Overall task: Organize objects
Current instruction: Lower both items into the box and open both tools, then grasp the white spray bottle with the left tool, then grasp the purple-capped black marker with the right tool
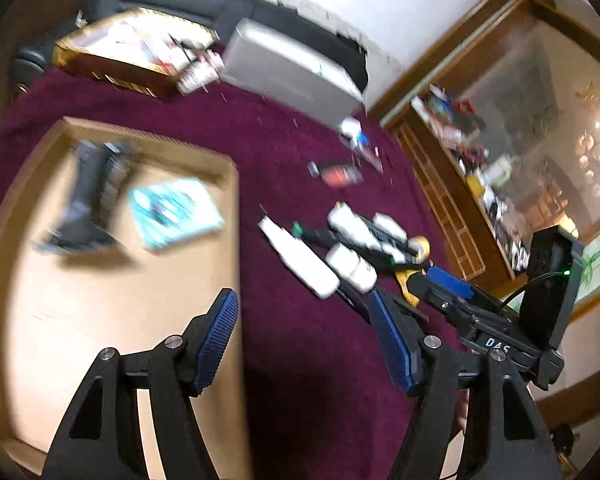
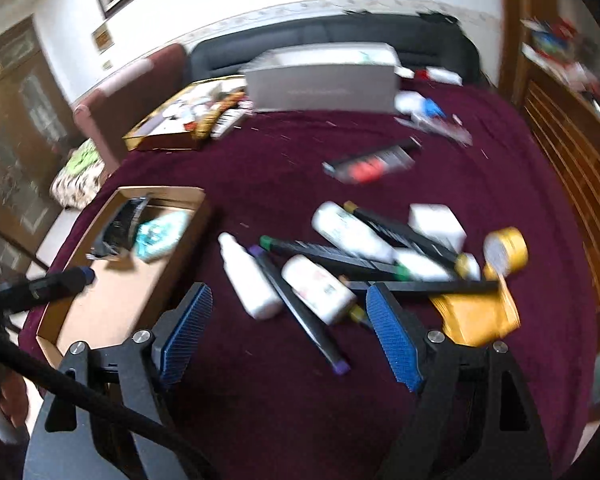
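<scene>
Cardboard tray (image 2: 100,312) at cloth's left edge held two items | pile of bottles and markers (image 2: 340,264) remained mid-cloth, unsorted | left gripper (image 1: 304,340) and right gripper (image 2: 288,332) both spread, empty | task early.

white letters, seemingly "das", on the right tool's body (image 1: 498,348)

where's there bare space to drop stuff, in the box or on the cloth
Free: the near half of the cardboard box, below the teal packet and black item; bare maroon cloth between the open right gripper fingers. Crowded: the bottle and marker pile.
</scene>
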Motion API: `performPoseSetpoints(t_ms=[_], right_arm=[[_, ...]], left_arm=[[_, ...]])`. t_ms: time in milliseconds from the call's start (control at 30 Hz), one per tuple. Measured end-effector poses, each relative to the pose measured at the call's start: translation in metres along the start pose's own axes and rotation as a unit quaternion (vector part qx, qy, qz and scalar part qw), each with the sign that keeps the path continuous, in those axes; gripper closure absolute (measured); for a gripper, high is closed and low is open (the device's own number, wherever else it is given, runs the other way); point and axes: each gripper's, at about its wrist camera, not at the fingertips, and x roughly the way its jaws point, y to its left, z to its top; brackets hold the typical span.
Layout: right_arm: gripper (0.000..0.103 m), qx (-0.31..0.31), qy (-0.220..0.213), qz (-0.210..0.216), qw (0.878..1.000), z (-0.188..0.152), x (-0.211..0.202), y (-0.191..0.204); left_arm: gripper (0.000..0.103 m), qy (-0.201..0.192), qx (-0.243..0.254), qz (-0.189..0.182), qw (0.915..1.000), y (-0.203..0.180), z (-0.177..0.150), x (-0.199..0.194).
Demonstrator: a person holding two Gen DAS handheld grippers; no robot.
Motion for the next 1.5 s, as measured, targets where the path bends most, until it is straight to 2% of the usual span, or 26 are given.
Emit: performPoseSetpoints(t_ms=[133, 233, 367, 500, 667, 733, 867, 900, 1067, 1133, 1200, 1233, 1400, 1500], right_arm=[[0.023, 0.044, 0.0, 0.012, 0.999, -0.019, 0.0, -0.031], [0.023, 0.064, -0.006, 0.024, 0.998, -0.028, 0.002, -0.045], [0.023, 0.078, -0.019, 0.038, 0.996, -0.037, 0.006, -0.058], [0.023, 0.094, -0.033, 0.055, 0.994, -0.042, 0.012, -0.07], [0.023, 0.116, -0.041, 0.077, 0.989, -0.045, 0.019, -0.083], [0.023, 0.126, -0.044, 0.082, 0.988, -0.046, 0.021, -0.089], [0.023, 0.152, -0.042, 0.093, 0.983, -0.05, 0.023, -0.102], [0.023, 0.156, -0.043, 0.097, 0.982, -0.05, 0.023, -0.105], [0.023, 0.165, -0.046, 0.109, 0.979, -0.051, 0.021, -0.108], [0.023, 0.16, -0.043, 0.105, 0.981, -0.051, 0.022, -0.106], [0.023, 0.153, -0.043, 0.096, 0.983, -0.051, 0.023, -0.104], [0.023, 0.151, -0.043, 0.092, 0.983, -0.051, 0.023, -0.103], [0.023, 0.141, -0.044, 0.069, 0.987, -0.051, 0.025, -0.102], [0.023, 0.133, -0.047, 0.061, 0.988, -0.051, 0.024, -0.1]], left_arm=[[0.041, 0.031, -0.021, 0.014, 0.9992, -0.015, -0.006, 0.038], [0.041, 0.035, -0.031, 0.036, 0.9982, -0.02, -0.005, 0.06], [0.041, 0.028, -0.044, 0.067, 0.9964, -0.022, -0.002, 0.081], [0.042, 0.002, -0.052, 0.102, 0.9934, -0.017, 0.007, 0.094], [0.042, -0.003, -0.025, 0.155, 0.9877, -0.022, 0.017, 0.112], [0.048, 0.01, -0.002, 0.186, 0.9825, -0.026, 0.017, 0.12], [0.075, 0.035, 0.033, 0.225, 0.9732, -0.022, 0.011, 0.12], [0.077, 0.04, 0.034, 0.23, 0.9718, -0.019, 0.01, 0.118], [0.077, 0.053, 0.065, 0.248, 0.9652, -0.025, 0.008, 0.123], [0.076, 0.046, 0.095, 0.273, 0.9563, -0.036, 0.007, 0.133], [0.076, 0.031, 0.119, 0.284, 0.9508, -0.045, 0.005, 0.139], [0.076, 0.027, 0.119, 0.284, 0.9512, -0.045, 0.006, 0.14], [0.078, 0.015, 0.103, 0.245, 0.964, -0.033, 0.004, 0.128], [0.078, 0.015, 0.087, 0.204, 0.9751, -0.029, -0.002, 0.117]])
